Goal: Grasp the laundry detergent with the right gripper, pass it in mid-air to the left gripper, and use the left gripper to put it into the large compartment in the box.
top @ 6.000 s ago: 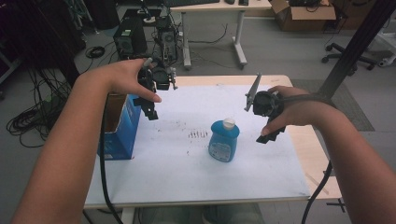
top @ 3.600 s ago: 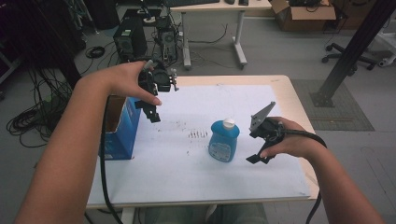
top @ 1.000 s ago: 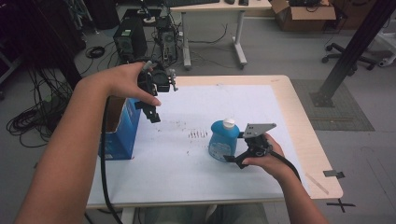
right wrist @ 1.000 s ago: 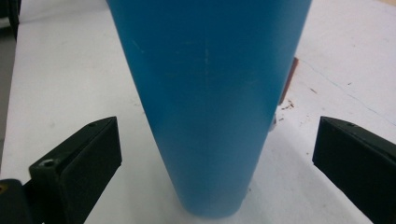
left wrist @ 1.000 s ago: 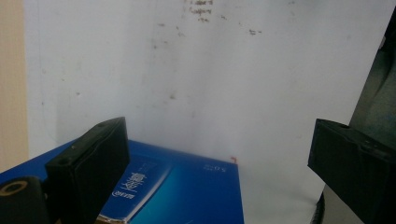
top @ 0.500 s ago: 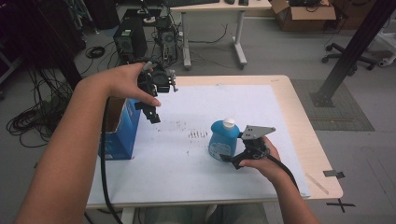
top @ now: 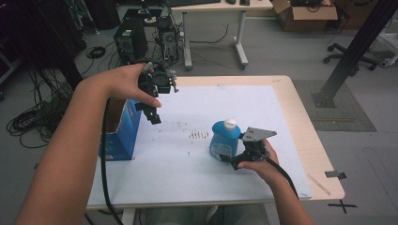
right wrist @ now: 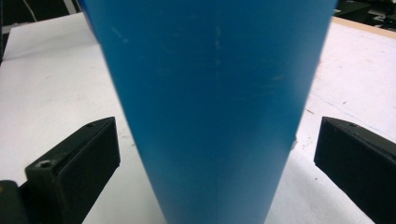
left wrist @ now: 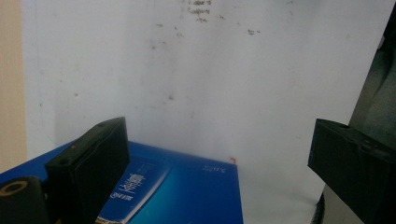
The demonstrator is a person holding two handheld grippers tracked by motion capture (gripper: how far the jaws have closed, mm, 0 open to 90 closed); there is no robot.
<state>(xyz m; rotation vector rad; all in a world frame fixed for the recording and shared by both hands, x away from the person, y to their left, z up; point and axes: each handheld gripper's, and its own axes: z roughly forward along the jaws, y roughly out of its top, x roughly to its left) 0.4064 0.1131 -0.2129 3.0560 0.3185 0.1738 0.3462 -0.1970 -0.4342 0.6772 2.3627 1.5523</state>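
**Right jaws straddle blue bottle, no contact; left held up over box**

While the right gripper (top: 237, 158) sits low on the white sheet (top: 187, 154), its jaws are spread wide either side of the blue bottle (top: 223, 140), gaps visible on both sides in the right gripper view, so not clamped. Bottle: smooth glossy plastic, flattened rounded body, white cap (top: 229, 123) on top, upright, right of centre on the sheet. Grey three-cornered plate sits on top of that gripper.

Left gripper (top: 151, 110) is held in the air above the table's left side, jaws apart, nothing between them. Its blocky matte black jaws each have a small hole in the tip face.

Blue box (top: 119, 136): cardboard, open top, brown inside, standing at the sheet's left edge.

View differences:
- High view: table (top: 307, 140) has a light wood top, sheet has dark scuff marks (top: 199, 135) near the middle.
- Left gripper view: box face (left wrist: 187, 191) has pale printed text, unreadable.
- Right gripper view: faint scratches on the bottle wall (right wrist: 215, 93), tapering downward in that view.
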